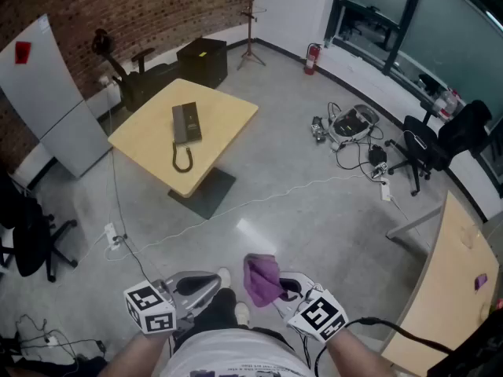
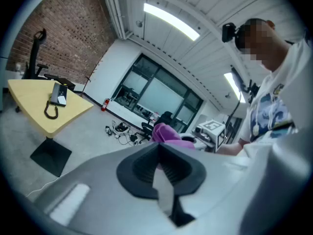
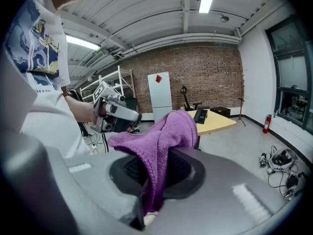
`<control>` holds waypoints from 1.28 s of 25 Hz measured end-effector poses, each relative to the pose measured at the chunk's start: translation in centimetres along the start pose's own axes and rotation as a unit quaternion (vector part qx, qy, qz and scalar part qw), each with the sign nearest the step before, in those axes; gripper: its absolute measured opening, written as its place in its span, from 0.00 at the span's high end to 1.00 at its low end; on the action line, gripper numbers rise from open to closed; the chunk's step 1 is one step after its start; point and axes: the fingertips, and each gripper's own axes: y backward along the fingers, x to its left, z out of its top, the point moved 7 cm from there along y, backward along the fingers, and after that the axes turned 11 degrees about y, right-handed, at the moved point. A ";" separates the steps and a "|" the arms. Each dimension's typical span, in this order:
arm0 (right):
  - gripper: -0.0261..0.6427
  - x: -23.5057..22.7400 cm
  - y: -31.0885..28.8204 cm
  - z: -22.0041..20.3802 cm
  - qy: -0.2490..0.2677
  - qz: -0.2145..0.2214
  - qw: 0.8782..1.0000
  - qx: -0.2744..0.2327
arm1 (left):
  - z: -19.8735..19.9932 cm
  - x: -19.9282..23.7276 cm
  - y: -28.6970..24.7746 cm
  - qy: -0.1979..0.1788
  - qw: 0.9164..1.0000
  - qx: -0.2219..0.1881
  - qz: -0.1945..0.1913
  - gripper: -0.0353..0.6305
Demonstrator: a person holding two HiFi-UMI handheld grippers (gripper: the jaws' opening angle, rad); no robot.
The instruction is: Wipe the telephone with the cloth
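Purple cloth (image 3: 161, 141) is pinched between the fingers of my right gripper (image 1: 292, 287). One fold stands up above them and a tail hangs below. The fingers of my left gripper (image 1: 198, 286) are pressed together on nothing. Both grippers are well short of the table (image 1: 228, 110), with bare floor (image 1: 314, 210) between. The telephone (image 1: 186, 122) lies near the middle of the table, and a dark loop (image 1: 182, 160) lies just beside it, toward the table's near edge.

To do this well, I judge I should first walk right up to the table. I should hold the pinch firm so the cloth doesn't slip, then lay the loose fold flat on the telephone's top rather than poke at it with the fingers. My left gripper could steady the telephone against the table, since it looks light enough to slide.

From this far off the table, the telephone's keys and any dirt on it are too small to see. I cannot tell whether the dark loop is the handset or only its cord. My fingers hide how much cloth hangs beneath them.
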 end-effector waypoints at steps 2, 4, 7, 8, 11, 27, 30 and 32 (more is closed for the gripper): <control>0.90 -0.8 -0.9 0.2 0.006 -0.002 1.000 0.000 | 0.7 1.0 -0.7 -0.002 1.000 -0.001 -0.007 0.94; 0.90 -1.7 -1.4 0.3 0.007 -0.001 1.000 -0.001 | 1.1 1.9 -1.4 -0.002 1.000 -0.001 -0.009 0.94; 0.90 -3.7 -1.6 0.2 0.004 0.000 1.000 0.002 | 2.3 3.1 -3.3 -0.004 1.000 -0.004 -0.011 0.94; 0.90 -4.6 -1.7 0.1 0.002 0.000 1.000 0.005 | 3.0 3.5 -4.0 -0.003 1.000 -0.007 -0.012 0.94; 0.90 -7.2 -2.9 0.2 0.003 0.004 1.000 0.018 | 5.2 5.2 -5.4 0.002 1.000 -0.017 -0.012 0.94; 0.90 -19.8 -12.3 4.8 0.026 0.067 0.997 0.005 | 15.4 15.2 -7.4 0.011 0.997 -0.061 0.052 0.93; 0.90 -22.8 -14.3 5.7 0.040 0.084 0.996 -0.003 | 17.1 17.2 -7.2 0.023 0.993 -0.074 0.084 0.92; 0.90 -24.7 -15.3 6.3 0.047 0.094 0.994 -0.011 | 18.0 18.1 -7.2 0.029 0.991 -0.077 0.103 0.91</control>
